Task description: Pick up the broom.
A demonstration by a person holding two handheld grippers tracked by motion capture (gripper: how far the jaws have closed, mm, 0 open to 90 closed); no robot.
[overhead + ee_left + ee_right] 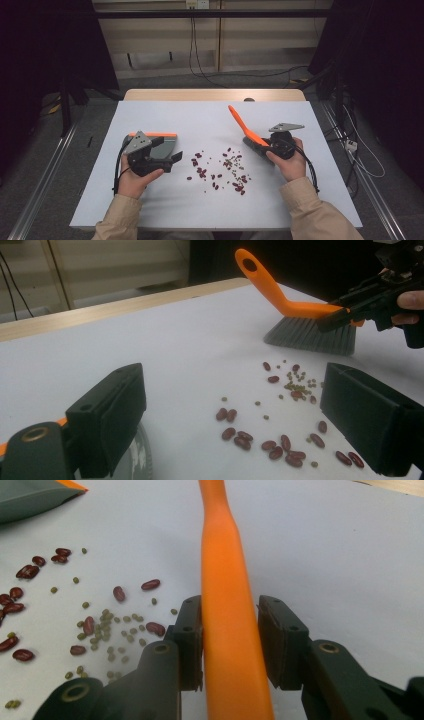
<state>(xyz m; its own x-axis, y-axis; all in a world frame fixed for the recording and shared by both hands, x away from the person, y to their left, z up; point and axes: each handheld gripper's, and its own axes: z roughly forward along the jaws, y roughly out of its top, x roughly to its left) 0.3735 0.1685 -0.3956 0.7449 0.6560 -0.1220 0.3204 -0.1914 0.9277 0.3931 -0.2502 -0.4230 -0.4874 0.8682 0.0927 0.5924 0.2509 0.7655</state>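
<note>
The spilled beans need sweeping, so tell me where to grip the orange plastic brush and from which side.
Grip the orange plastic brush on the straight handle just above the grey bristles, approaching from the person's side with jaws astride its narrow sides. The handle slopes up and away while the bristles rest on the white table, leaving that stretch clear.

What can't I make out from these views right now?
- Dustpan: in the high view the left gripper covers its near part; in the left gripper view the bottom edge cuts it off.
- Bristles of the brush: in the right gripper view, hidden under its handle and the right gripper.
- Small green beans: too small to count in the high view.
</note>
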